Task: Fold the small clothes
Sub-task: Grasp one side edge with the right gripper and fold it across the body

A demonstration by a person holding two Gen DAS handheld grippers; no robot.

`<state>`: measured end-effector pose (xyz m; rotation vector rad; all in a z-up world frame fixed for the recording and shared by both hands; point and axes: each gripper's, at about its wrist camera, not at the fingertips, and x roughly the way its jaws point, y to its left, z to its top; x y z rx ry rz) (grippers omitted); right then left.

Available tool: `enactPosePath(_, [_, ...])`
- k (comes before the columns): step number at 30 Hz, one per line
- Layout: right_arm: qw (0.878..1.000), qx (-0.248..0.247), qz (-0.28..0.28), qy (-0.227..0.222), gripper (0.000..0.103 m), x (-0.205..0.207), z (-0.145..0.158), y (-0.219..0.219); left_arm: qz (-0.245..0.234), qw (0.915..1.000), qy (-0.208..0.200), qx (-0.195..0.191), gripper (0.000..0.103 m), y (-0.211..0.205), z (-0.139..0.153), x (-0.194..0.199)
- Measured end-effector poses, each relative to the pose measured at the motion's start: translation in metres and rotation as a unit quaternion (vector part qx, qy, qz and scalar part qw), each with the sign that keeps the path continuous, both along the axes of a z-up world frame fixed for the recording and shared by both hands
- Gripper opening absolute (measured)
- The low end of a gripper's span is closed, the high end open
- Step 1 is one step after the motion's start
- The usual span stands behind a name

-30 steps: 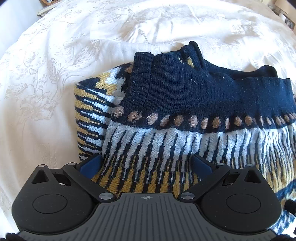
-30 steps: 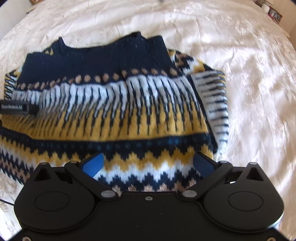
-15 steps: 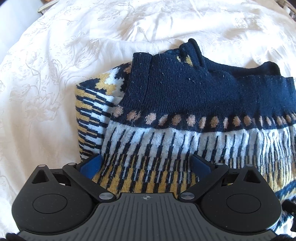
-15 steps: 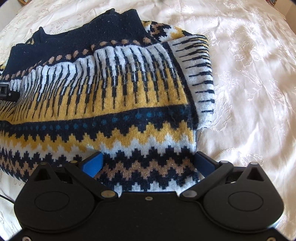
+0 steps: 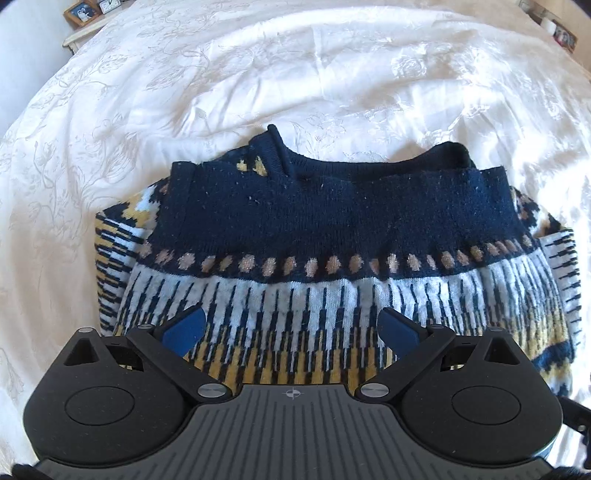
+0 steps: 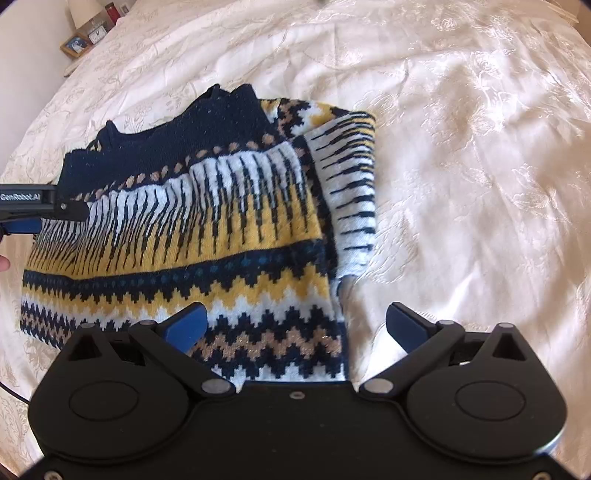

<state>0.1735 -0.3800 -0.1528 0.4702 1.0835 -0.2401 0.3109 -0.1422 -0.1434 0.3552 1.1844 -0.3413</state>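
A knitted sweater (image 5: 332, 229) in navy, white and yellow lies folded on the white bedspread (image 5: 258, 74), navy band farthest from me. My left gripper (image 5: 291, 326) hovers open over its white-and-yellow stripes, holding nothing. In the right wrist view the sweater (image 6: 207, 221) fills the left half, with a folded-in sleeve (image 6: 351, 192) along its right side. My right gripper (image 6: 297, 321) is open above the sweater's near right corner, one finger over the zigzag bands and the other over bare bedspread. The left gripper (image 6: 62, 212) reaches in from the left edge.
The embossed bedspread (image 6: 480, 166) spreads out on all sides of the sweater. A bedside table with a picture frame (image 6: 75, 44) and a small clock (image 6: 96, 34) stands at the far left. A fingertip (image 6: 3, 264) shows at the left edge.
Both grippers have drawn back from the sweater, so more of it shows. The right one has shifted right, past the sweater's right edge. Both stay open.
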Motion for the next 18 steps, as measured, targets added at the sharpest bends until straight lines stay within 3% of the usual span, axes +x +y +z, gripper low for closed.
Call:
enactPosePath(4, [0.999,0.042,-0.012,-0.023,0.102,-0.001,-0.002,-0.035,0.016,0.9989,0.024,0.038,0.101,-0.004,-0.028,0.008])
enactPosePath(12, [0.991,0.124,-0.014,-0.057,0.102,0.009,-0.023,-0.074,0.032,0.9974,0.052,0.038,0.103,-0.004,-0.051,0.025])
enactPosePath(18, [0.981,0.170,-0.004,-0.090,0.103,0.019,-0.041,-0.064,0.035,0.9972,0.055,0.039,0.103,-0.008,-0.058,0.034])
